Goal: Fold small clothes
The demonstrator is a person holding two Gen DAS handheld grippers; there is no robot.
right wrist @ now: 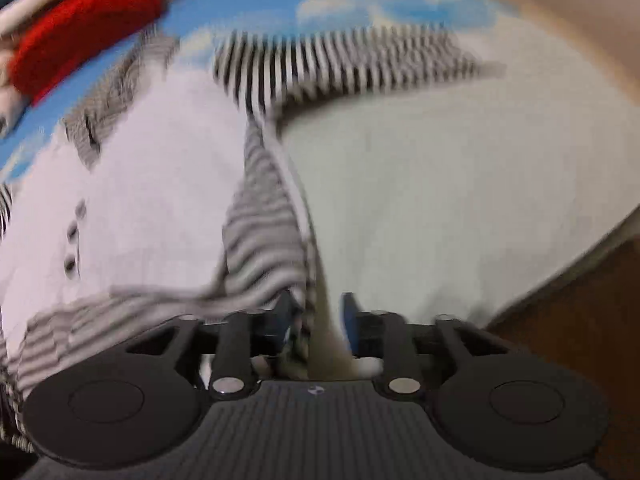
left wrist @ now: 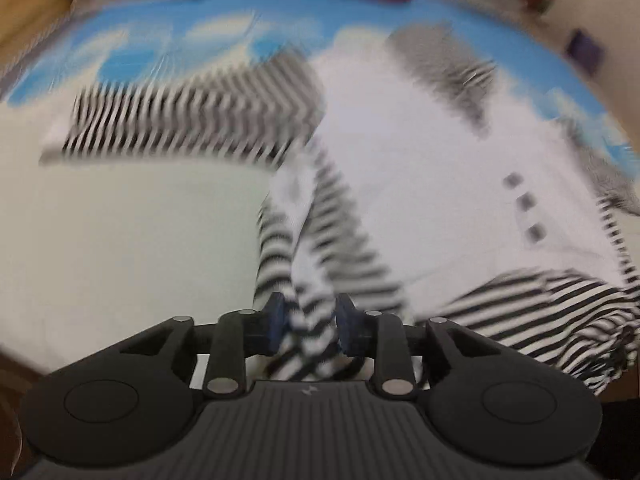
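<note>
Bright, even light, no glare; both views smear with motion blur beyond the sharp claws, edges bending fisheye-fashion.

We see the left gripper (left wrist: 308, 320) pinching a striped fold of the shirt (left wrist: 420, 200) (blurred) over the blue sheet (left wrist: 360, 16).

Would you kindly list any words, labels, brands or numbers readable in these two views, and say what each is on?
No readable text in either view.
Left gripper body: a small pale emblem, too small to read.
Right gripper body: a small round emblem, too small to read.
Striped garment: motion-blurred; only dark buttons show.
</note>
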